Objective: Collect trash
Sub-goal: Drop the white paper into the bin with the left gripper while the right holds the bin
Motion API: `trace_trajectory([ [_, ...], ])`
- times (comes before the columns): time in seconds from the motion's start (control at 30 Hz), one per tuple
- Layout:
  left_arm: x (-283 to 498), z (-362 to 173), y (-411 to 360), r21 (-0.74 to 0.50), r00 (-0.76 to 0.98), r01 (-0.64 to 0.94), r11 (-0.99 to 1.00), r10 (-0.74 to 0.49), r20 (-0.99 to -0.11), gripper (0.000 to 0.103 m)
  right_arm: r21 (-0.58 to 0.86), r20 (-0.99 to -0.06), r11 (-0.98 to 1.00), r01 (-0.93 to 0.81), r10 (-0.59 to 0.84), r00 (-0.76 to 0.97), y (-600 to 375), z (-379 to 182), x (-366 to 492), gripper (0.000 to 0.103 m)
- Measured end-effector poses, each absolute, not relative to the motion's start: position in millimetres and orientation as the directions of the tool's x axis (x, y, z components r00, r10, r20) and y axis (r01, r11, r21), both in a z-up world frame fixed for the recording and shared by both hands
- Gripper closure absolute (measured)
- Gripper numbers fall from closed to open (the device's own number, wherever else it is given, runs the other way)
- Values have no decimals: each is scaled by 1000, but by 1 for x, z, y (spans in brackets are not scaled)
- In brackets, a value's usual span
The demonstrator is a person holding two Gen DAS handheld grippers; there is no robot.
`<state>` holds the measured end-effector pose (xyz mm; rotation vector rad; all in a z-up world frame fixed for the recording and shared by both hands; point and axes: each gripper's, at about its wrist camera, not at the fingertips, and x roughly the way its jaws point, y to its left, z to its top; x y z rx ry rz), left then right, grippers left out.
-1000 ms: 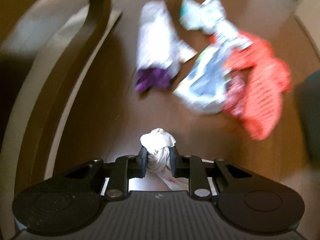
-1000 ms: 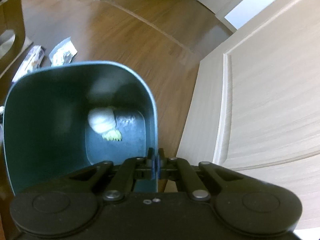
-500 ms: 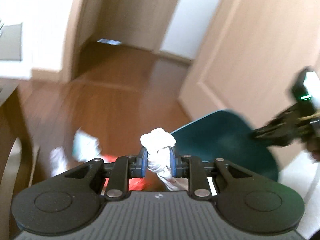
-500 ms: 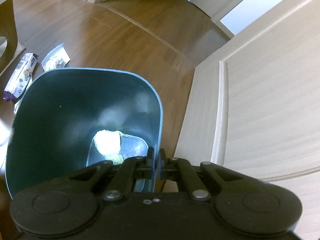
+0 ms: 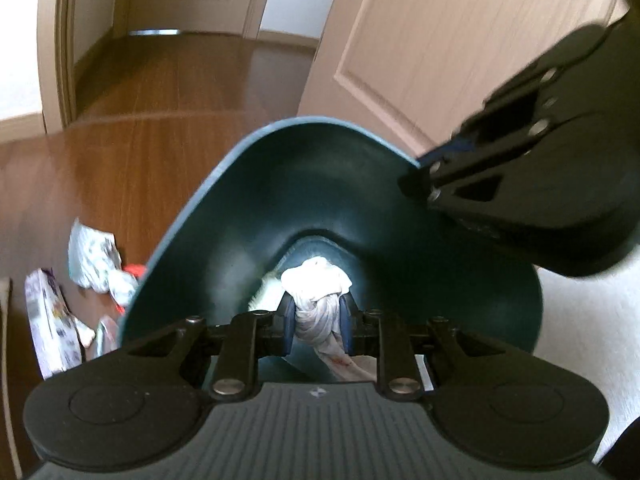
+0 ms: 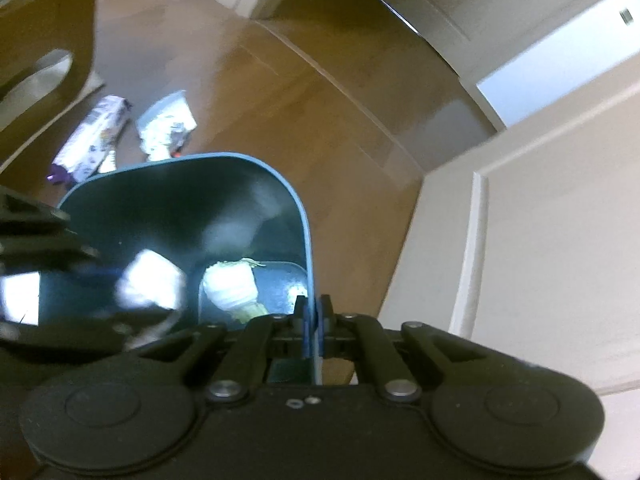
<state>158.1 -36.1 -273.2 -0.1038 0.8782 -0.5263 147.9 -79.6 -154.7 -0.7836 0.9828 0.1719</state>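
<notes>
One dark teal trash bin (image 5: 256, 216) stands on the wooden floor (image 5: 120, 152) beside a pale door (image 5: 440, 40). At its bottom lies one crumpled white wad with a yellowish edge (image 6: 232, 286); nothing else shows clearly inside.

The left gripper (image 5: 317, 322) hovers over the bin's open mouth, its jaws pinching a crumpled white tissue (image 5: 316, 284), twisted at the middle, with a faint reddish stain on the tail that hangs toward the camera. In the right wrist view this tissue is a bright blur (image 6: 152, 284) over the left half of the bin.

The right gripper (image 6: 316, 320) has its jaws pressed together on the bin's right rim, the thin wall caught between the blue pads.

On the floor left of the bin, three loose pieces can be counted: a white and purple wrapper (image 6: 94, 138), a crumpled printed packet (image 6: 166, 124) and a scrap of red (image 5: 136, 270) mostly hidden behind the bin. A dark wooden furniture piece (image 6: 44, 48) stands at the far left.
</notes>
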Motion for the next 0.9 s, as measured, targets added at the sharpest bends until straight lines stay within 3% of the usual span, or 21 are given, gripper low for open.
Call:
trace_trajectory([
  [0.33, 153, -286, -32, -291, 483, 364, 884, -447, -753, 79, -530, -789, 688, -495, -187, 585, -65, -157, 143, 98],
  [0.43, 149, -280, -32, -288, 493, 376, 881, -454, -742, 70, -536, -784, 697, -477, -201, 587, -71, -159, 149, 98],
  [0.5, 145, -275, -33, -278, 509, 384, 880, -454, -731, 42, -537, -784, 703, -466, -211, 584, -75, -159, 153, 99],
  [0.57, 148, -274, -32, -277, 531, 385, 880, -457, -714, 30, -541, -783, 704, -460, -221, 582, -78, -160, 157, 99],
  [0.9, 145, -266, -11, -309, 571, 380, 872, -484, -663, 30, -546, -801, 737, -399, -319, 506, -113, -168, 188, 100],
])
